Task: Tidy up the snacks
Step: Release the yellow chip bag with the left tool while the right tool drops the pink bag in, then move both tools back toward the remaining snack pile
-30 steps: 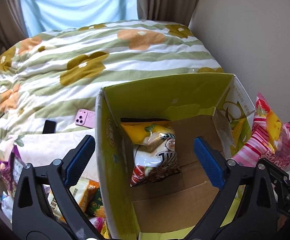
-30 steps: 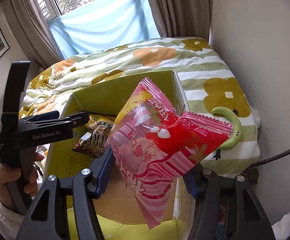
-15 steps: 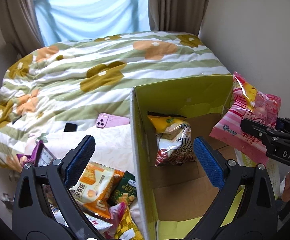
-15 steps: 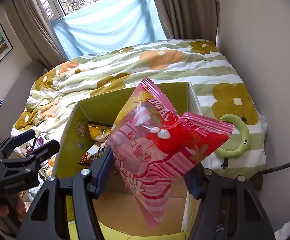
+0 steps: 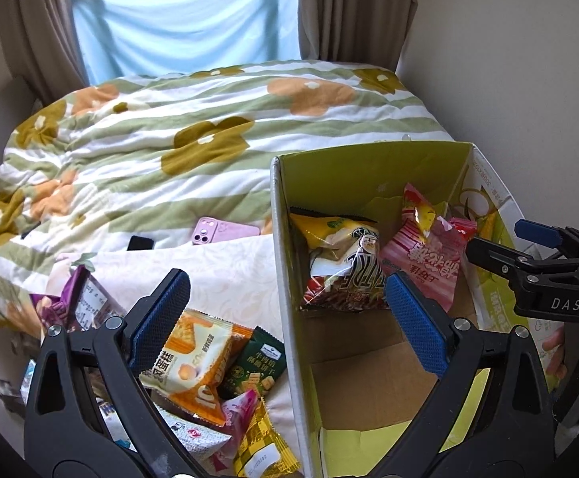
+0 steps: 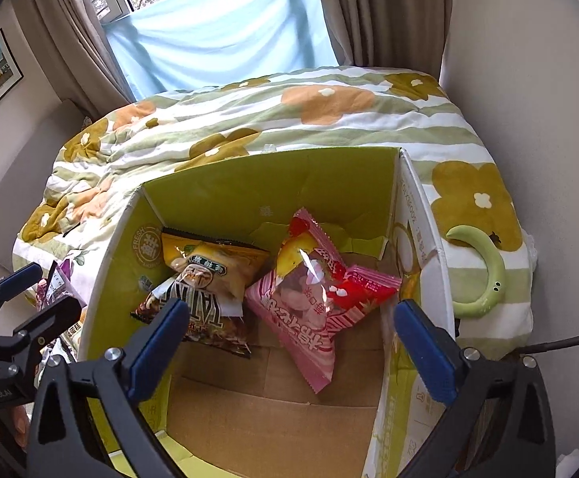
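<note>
An open cardboard box (image 6: pixel 273 175) (image 5: pixel 369 159) with green inner walls stands on the bed. Inside it a pink striped snack bag (image 6: pixel 313 302) (image 5: pixel 428 255) leans beside a yellow and brown snack bag (image 6: pixel 205 279) (image 5: pixel 341 263). My right gripper (image 6: pixel 289 334) hovers over the box, its jaws opening wide, nothing between them; the pink bag lies free below. My left gripper (image 5: pixel 285 318) is open and empty, straddling the box's left wall. Below its left finger lies a pile of loose snack packets (image 5: pixel 205 374), an orange one on top.
The flowered quilt (image 5: pixel 193 131) covers the bed, with a pink phone (image 5: pixel 221 231) and a dark device (image 5: pixel 140 243) on it. A green curved toy (image 6: pixel 484 275) lies right of the box. The wall is close on the right, a curtained window behind.
The right gripper has opened and let go of the pink striped bag, which dropped into the box beside the yellow bag. The left gripper has shifted left, away from the box, showing the packet pile.
</note>
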`<state>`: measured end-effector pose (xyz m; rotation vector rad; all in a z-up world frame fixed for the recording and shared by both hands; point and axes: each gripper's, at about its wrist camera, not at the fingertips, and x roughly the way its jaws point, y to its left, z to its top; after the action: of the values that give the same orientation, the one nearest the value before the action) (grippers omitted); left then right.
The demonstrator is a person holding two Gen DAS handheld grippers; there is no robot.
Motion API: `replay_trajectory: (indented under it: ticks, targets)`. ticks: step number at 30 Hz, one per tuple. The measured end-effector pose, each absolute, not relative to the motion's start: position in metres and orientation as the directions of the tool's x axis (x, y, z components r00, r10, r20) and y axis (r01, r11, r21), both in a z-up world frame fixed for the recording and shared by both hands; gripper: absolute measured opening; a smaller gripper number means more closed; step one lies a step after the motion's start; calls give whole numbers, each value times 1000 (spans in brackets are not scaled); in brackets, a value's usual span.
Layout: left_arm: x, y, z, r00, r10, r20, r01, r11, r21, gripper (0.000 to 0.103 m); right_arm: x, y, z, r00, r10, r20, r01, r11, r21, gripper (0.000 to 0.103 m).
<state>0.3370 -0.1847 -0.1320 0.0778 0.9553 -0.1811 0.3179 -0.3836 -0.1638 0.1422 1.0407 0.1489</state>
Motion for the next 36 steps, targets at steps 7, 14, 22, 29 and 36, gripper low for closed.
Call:
replay_trajectory:
  ticks: [7,14,22,29,36]
  targets:
    - [316,-190,-99,609,-124,-783,195,981,-3,98,292,-389,-129,550,189,-813,-68,981,182,103]
    - [275,-180,-63,656,-112,-746,152,988,-15,98,256,-385,-86,627,176,-759,-112,984,136,103]
    - [213,-135,-39,687,-48,-725,72,997,2,98,222,-368,-68,629,258,-733,-170,966,194,103]
    - [163,-67,-42,701,-35,-712,26,999,-23,98,181,-327,-71,624,310,-717,-201,951,235,103]
    - [137,8,-56,670,-77,-739,74,997,-36,98,144,-269,-83,635,291,-716,-147,955,257,103]
